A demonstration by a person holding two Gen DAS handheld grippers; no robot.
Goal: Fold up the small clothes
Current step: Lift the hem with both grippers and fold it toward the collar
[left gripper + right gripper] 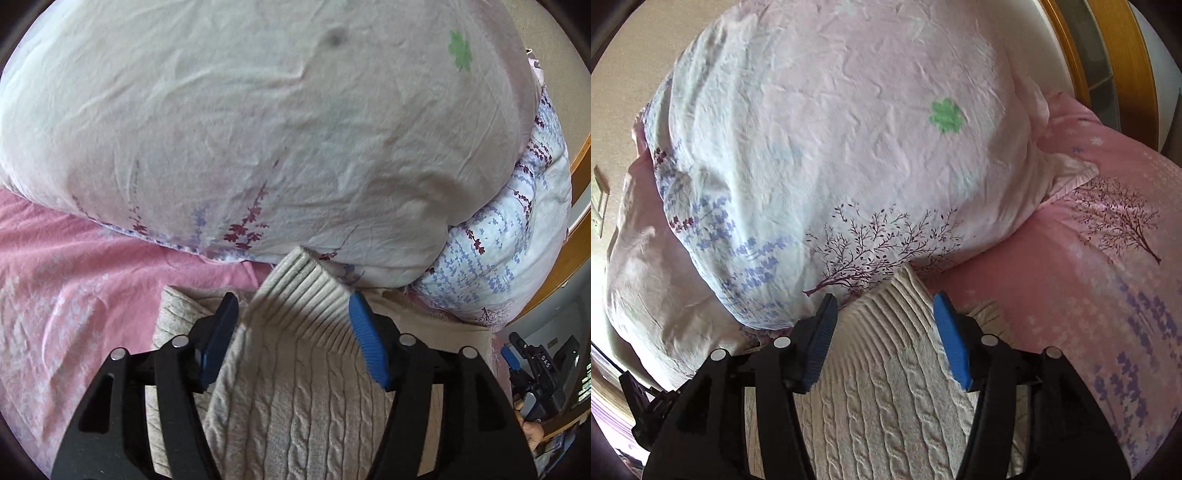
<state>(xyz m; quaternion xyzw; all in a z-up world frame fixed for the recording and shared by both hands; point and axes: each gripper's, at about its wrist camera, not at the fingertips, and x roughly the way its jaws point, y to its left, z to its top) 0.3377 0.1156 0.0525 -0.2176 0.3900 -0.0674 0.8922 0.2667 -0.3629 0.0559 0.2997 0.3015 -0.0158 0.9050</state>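
Note:
A cream cable-knit sweater [295, 406] lies on the pink bed sheet [74, 277]. In the left wrist view its ribbed cuff [306, 295] runs between the blue pads, pointing toward the duvet. My left gripper [293, 314] is open around it, jaws wide and not pinching. In the right wrist view the sweater [879, 413] lies under my right gripper [884, 314], with a ribbed end [897, 306] between the open blue pads. The right gripper also shows at the right edge of the left wrist view [532, 369].
A big bunched duvet [258, 129] with purple tree and flower prints and a green clover mark [945, 116] lies just beyond the sweater. A pink pillow [1108, 221] lies at the right. A wooden bed frame [576, 229] borders the bed.

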